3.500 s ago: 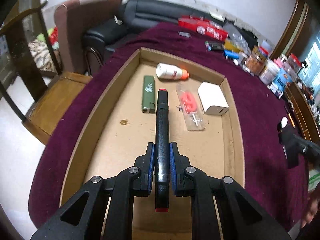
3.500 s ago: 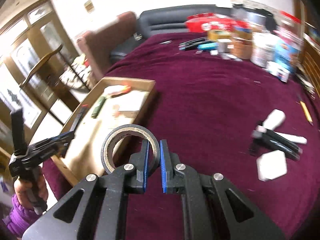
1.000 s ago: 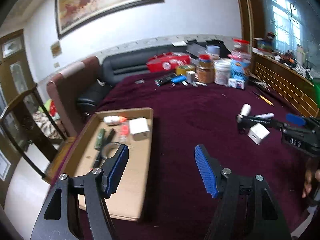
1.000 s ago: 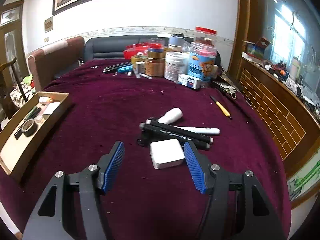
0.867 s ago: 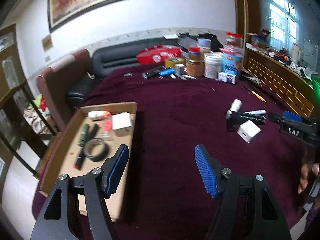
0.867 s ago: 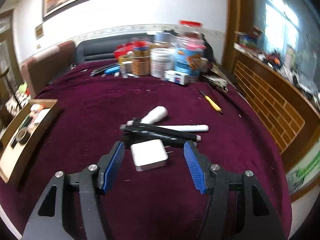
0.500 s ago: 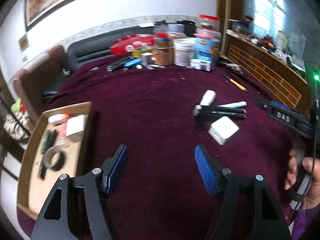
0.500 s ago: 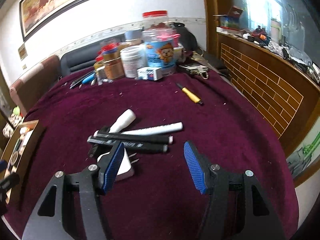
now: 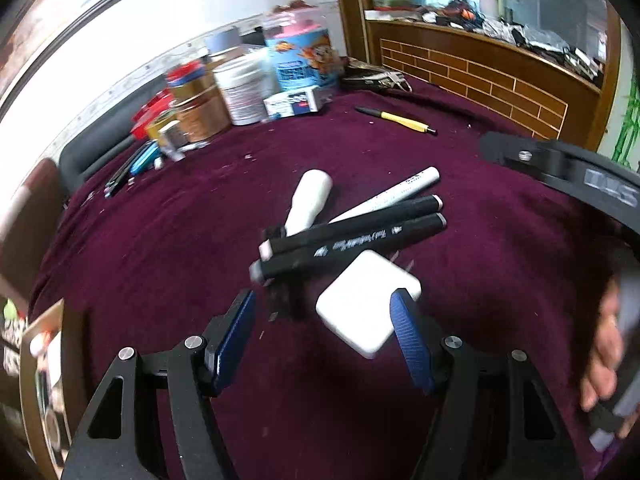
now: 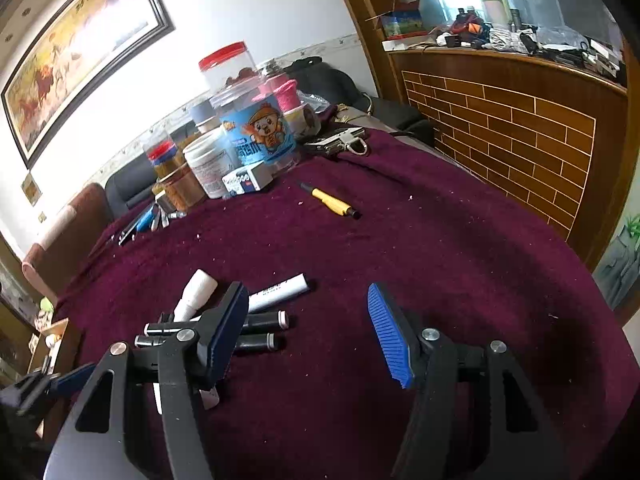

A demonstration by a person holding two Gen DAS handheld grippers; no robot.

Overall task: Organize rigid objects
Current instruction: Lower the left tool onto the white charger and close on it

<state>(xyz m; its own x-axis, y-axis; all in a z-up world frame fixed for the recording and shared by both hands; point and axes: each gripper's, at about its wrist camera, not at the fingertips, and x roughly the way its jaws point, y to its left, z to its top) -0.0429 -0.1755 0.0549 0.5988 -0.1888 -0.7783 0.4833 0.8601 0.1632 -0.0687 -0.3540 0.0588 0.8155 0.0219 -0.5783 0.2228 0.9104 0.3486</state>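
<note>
My left gripper [image 9: 322,324] is open and empty, close over a white square charger [image 9: 366,300] on the maroon cloth. Just beyond lie two black markers [image 9: 352,240], a white marker [image 9: 394,194] and a white bottle [image 9: 310,202] in a pile. My right gripper [image 10: 306,320] is open and empty, to the right of the same pile; the black markers [image 10: 260,330], white marker [image 10: 280,290] and white bottle [image 10: 196,292] show behind its left finger. The cardboard tray [image 9: 32,364] with sorted items sits at the far left.
Jars, tins and a small box [image 10: 244,144] crowd the table's back edge. A yellow-and-black pen [image 10: 330,200] lies alone on the cloth. A brick-patterned wooden counter [image 10: 520,120] runs along the right. A sofa and chair stand behind the table.
Both grippers let go of the marker and the tape roll in the tray, then swung right. The left one has closed in on the white charger; the right one has moved right of the pile.
</note>
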